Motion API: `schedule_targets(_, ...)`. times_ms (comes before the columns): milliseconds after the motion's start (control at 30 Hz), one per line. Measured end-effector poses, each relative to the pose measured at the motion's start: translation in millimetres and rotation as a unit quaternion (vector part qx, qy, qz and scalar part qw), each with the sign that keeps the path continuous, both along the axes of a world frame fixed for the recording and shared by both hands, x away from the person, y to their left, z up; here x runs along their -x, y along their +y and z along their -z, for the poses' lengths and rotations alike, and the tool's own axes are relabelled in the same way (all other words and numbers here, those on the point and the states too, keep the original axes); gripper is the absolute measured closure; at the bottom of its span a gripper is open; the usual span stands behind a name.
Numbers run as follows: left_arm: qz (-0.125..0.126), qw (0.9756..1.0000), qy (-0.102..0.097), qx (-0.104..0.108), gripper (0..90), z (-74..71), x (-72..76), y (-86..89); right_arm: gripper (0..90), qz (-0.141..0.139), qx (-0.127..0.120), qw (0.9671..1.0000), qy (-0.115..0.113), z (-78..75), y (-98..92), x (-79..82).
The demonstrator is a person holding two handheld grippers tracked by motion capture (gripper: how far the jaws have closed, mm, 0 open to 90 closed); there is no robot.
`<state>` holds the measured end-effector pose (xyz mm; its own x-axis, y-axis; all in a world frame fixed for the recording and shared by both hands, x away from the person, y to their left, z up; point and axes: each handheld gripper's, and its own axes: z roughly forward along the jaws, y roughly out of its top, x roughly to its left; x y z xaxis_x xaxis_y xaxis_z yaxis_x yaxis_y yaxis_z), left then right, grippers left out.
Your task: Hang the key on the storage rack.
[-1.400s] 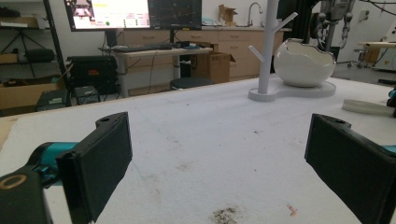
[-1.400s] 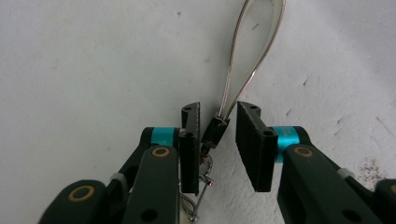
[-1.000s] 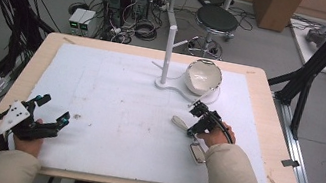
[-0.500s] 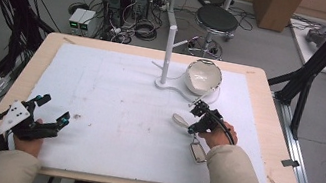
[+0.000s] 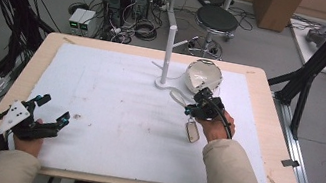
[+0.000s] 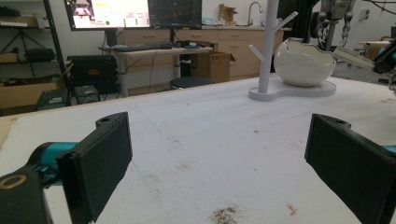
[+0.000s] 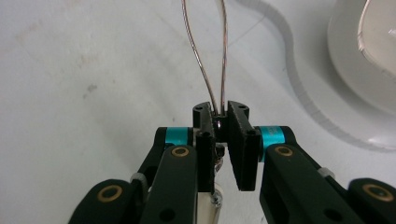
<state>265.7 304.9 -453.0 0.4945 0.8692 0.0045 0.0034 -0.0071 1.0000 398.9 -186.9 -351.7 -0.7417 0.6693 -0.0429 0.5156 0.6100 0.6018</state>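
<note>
Right gripper (image 5: 193,110) sits over the right half of the white foam-covered table (image 5: 111,113), its jaws pinched tight on a thin, clear-looking cord loop (image 7: 211,60) just where the two strands meet. In the right gripper view we see the strands rise out of the pinch and run on toward the stand. Below the gripper hangs a small pale rectangular tag with a metal end (image 5: 192,132), dangling beside the right hand (image 5: 215,127); we read it as one piece with the loop, but the join is hidden behind the jaws.

The white branched hanging stand with a curved base (image 5: 169,47) lies up-table and a little left of the gripper, near but apart. Just beside its post rests a white cracked-egg-shaped bowl (image 5: 203,74). The loop's long axis points from the jaws toward the stand, so we judge the open end leads for hooking onto a branch.

Left gripper (image 5: 46,122) rests low at the near left edge, jaws spread wide, nothing between them, well apart from the stand. The right is plainly the nearer hand.
</note>
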Motion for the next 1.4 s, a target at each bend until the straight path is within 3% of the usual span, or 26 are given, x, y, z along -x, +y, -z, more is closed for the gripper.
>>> schedule_targets(133, 0.000, 1.0000, -0.001, 0.000, 7.8, 0.1, 0.1, -0.1, 82.1, 0.018, -0.026, 0.9992, -0.026, -6.3, -0.4, 0.3)
schedule_targets(200, 0.000, 1.0000, -0.001, 0.000, 7.8, 0.1, 0.1, -0.2, 82.1, 0.031, -0.056, 0.9965, -0.053, -12.1, 0.3, -1.3)
schedule_targets(533, 0.001, 1.0000, 0.000, 0.001, 7.8, 0.1, -0.2, 0.0, 82.1, 0.040, -0.085, 0.9901, -0.105, -24.7, 11.0, -9.8)
schedule_targets(667, 0.001, 1.0000, 0.000, 0.003, 7.8, 0.1, -0.2, -0.1, 82.1, 0.038, -0.084, 0.9876, -0.127, -30.1, 20.4, -15.7)
schedule_targets(1200, 0.000, 1.0000, 0.000, 0.004, 7.8, 0.1, -0.3, -0.1, 82.0, 0.052, -0.088, 0.9850, -0.139, -20.4, 37.7, -35.0)
schedule_targets(1400, 0.000, 1.0000, 0.000, 0.004, 7.8, 0.1, -0.3, -0.1, 82.0, 0.060, -0.087, 0.9863, -0.126, -13.0, 40.4, -43.7)
